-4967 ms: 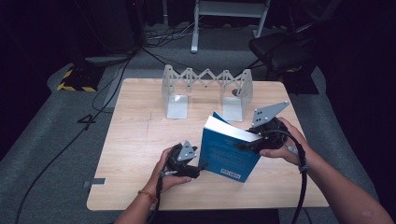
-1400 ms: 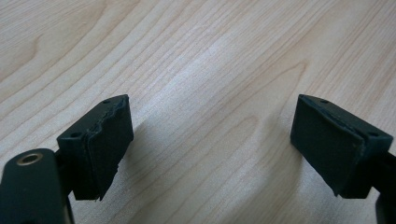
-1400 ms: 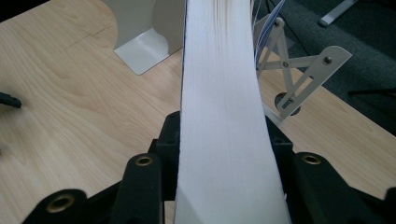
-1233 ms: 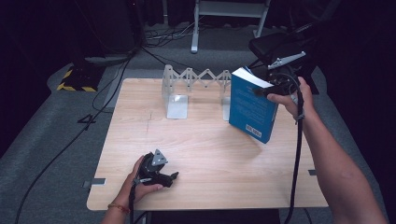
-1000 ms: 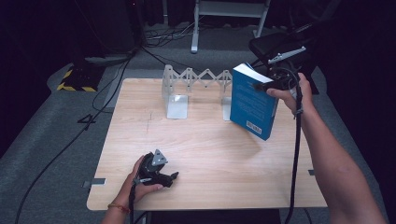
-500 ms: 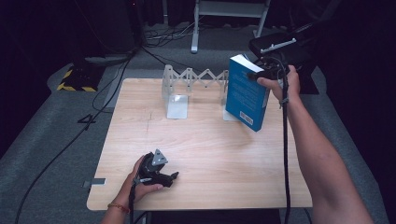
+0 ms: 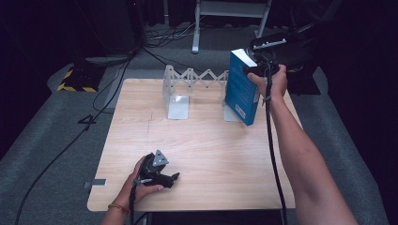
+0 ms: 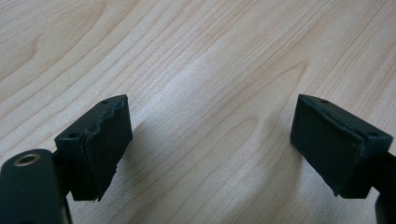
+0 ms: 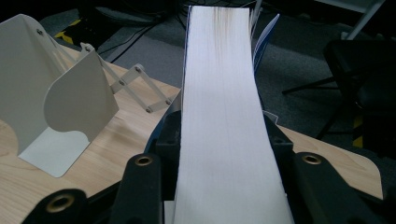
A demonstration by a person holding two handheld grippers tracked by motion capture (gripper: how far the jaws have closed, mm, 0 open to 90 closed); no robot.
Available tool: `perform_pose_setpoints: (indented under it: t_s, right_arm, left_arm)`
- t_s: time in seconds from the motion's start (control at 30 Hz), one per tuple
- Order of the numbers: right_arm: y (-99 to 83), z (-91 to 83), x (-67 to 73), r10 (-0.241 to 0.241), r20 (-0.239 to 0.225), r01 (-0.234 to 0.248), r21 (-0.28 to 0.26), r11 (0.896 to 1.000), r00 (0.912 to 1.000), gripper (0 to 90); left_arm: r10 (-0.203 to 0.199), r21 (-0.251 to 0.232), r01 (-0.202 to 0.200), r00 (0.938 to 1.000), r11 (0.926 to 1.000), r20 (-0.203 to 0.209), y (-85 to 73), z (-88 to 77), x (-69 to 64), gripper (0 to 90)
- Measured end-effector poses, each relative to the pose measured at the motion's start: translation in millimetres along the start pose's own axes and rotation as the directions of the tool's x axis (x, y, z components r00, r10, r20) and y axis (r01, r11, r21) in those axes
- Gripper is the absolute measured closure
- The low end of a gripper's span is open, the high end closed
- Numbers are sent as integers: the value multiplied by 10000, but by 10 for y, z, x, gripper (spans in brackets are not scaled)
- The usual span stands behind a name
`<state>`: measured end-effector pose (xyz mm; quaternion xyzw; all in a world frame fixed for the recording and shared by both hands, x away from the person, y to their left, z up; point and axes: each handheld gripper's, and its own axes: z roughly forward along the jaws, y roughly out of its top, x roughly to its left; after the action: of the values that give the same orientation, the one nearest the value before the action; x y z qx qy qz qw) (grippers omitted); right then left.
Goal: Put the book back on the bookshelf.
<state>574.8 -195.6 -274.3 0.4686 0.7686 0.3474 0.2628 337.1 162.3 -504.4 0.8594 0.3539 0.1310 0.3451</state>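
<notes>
1. blue-covered thick book [image 7: 240,89] hangs tilted at the counter's [image 7: 206,145] far right, just by the white folding metal bookend rack [image 7: 187,86], likely bound for it.
2. right tool [image 7: 257,70] clamps its page edge.
3. left tool [image 7: 162,177] rests wide apart, empty, on the near edge.
</notes>
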Motion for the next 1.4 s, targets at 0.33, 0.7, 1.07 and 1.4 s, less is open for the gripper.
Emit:
perform_pose_setpoints:
  t_s: [0.33,0.7,1.07,1.4]
  right_arm:
    - [-110,163,-11,360,-13,-360,-271,9990,9994,609]
    - [-294,45,-101,264,-419,-259,129,9996,9988,593]
    - [-201,45,-123,-514,-817,623,1363,9887,9953,525]
    - [-40,156,-159,-758,-858,945,2414,9658,9934,553]
  left_arm:
    - [85,12,-85,10000,10000,49,5,3,6,132]
    - [73,-15,-73,10000,10000,42,4,6,5,132]
    - [38,-24,-38,10000,10000,32,8,11,2,131]
    - [46,-2,-46,10000,10000,43,9,9,2,132]
